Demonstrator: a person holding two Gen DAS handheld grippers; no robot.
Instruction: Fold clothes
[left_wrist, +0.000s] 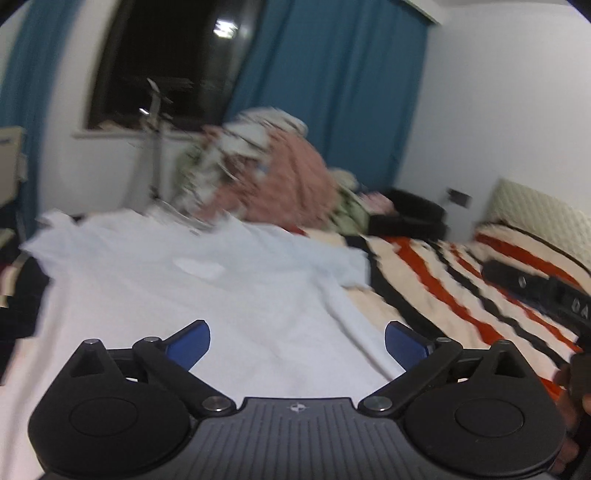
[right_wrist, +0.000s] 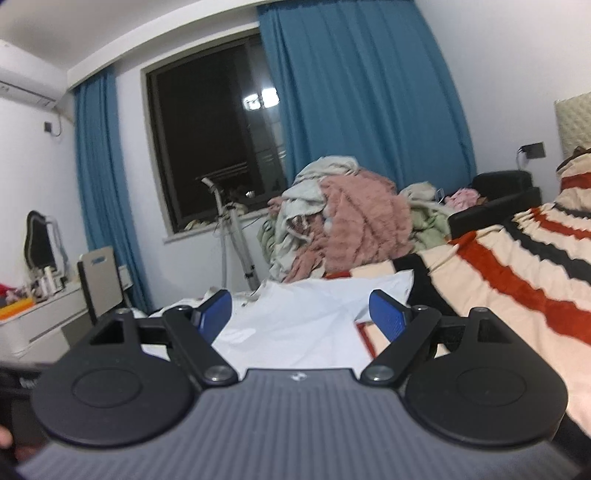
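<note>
A white garment (left_wrist: 192, 295) lies spread on the striped bed, with a small label patch near its far end. My left gripper (left_wrist: 297, 345) hovers over its near part, blue pads wide apart and nothing between them. In the right wrist view the same white garment (right_wrist: 303, 317) lies ahead, creased, its far edge against the laundry pile. My right gripper (right_wrist: 301, 314) is open above it, with only cloth seen behind the gap. The other gripper's dark body (left_wrist: 543, 288) shows at the right edge of the left wrist view.
A red, black and cream striped blanket (right_wrist: 517, 280) covers the bed to the right. A heap of pink and pale laundry (right_wrist: 351, 218) rises at the bed's far end. Blue curtains (right_wrist: 362, 92), a dark window, a white stand (right_wrist: 236, 240) and a desk (right_wrist: 40, 314) lie beyond.
</note>
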